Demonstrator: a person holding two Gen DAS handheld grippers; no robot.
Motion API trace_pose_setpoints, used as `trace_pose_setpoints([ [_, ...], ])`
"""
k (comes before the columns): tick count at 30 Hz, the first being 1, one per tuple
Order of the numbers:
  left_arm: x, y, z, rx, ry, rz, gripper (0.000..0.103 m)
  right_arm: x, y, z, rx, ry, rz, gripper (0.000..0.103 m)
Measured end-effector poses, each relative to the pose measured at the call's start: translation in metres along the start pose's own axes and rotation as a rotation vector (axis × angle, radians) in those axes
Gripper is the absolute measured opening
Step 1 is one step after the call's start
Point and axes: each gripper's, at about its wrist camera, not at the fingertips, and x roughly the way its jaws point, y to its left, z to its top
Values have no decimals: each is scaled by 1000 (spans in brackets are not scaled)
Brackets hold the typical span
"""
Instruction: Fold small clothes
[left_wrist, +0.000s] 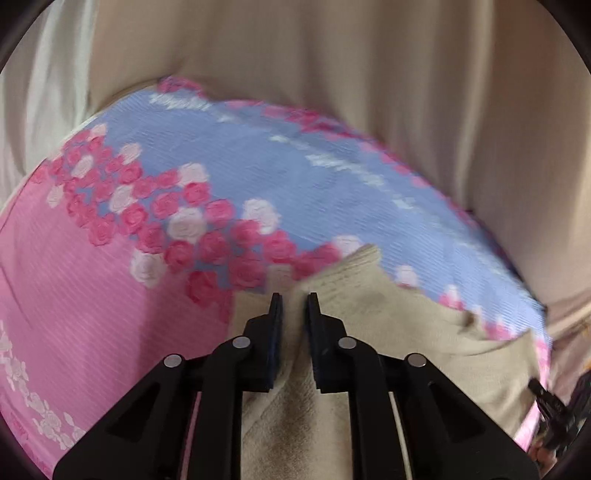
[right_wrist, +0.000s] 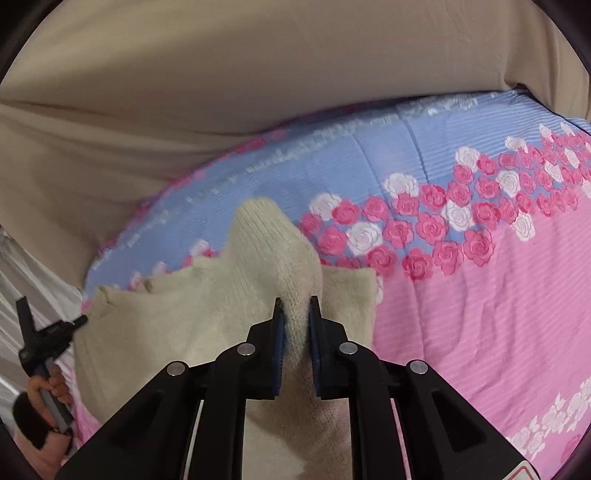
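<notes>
The knit (right_wrist: 229, 314), a small cream garment, lies on the bed (right_wrist: 480, 302), on its pink and blue rose-printed cover, with one ribbed part lifted off the rest. The right gripper (right_wrist: 294, 301) is clenched on that raised part: cloth fills the narrow gap between its pads and stands up beyond them. The left gripper (left_wrist: 294, 297) sits low over another stretch of the same knit, jaws nearly together with cloth bunched between them; it looks pinched there, though motion blur makes the bite hard to judge. The main risk is a shallow hold. The right gripper seems to have only a ridge of thick, springy knit, so a quick pull across the garment could let it slide out and the fold would drop crooked. If the left bite is slight, the garment may drag along the cover instead of staying anchored, and the layers underneath would bunch. The pads could also catch a lower layer or the bed cover along with the knit and pull it up too. In the right wrist view the left gripper and the hand (right_wrist: 48, 391) holding it sit just beside the knit's edge, so a wide sweep could bring the two tools together.
</notes>
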Motion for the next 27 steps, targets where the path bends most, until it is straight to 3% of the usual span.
trace_pose_setpoints([
  [1,20,4,-1,-4,59,30,15,16,-5,-2,-3,53,-64,20],
  [3,33,8,-6,-21,115,83,16,19,-9,-5,22,69,-82,22],
  [5,14,6,-6,-37,59,47,18,-8,-2,-5,40,-27,-49,23],
  [7,-11,-4,-8,-21,-5,24,27,-31,14,-4,-16,-93,17,23],
  [8,-22,-14,-10,3,-33,1,36,-33,24,-3,-46,-87,59,23],
  [11,-29,-49,-20,93,-1,-71,45,-14,67,-10,-167,31,164,19],
  [13,-16,-73,-34,171,93,-79,46,5,109,-23,-305,110,167,19],
  [15,-11,-83,-49,205,124,-65,46,21,148,-36,-437,155,142,20],
  [17,-15,-82,-69,172,129,-92,46,32,180,-41,-534,153,123,31],
  [19,-16,-70,-83,109,158,-132,48,35,205,-42,-596,135,128,51],
  [22,-21,-56,-103,89,158,-129,53,56,240,-36,-674,167,139,73],
  [23,-22,-56,-109,106,159,-116,53,69,248,-37,-696,197,126,74],
  [24,-22,-55,-112,121,160,-106,54,82,255,-35,-709,226,110,73],
  [25,-24,-54,-116,134,162,-101,54,95,259,-38,-724,261,96,63],
  [27,-26,-53,-121,146,159,-96,55,100,263,-38,-728,273,138,25],
])
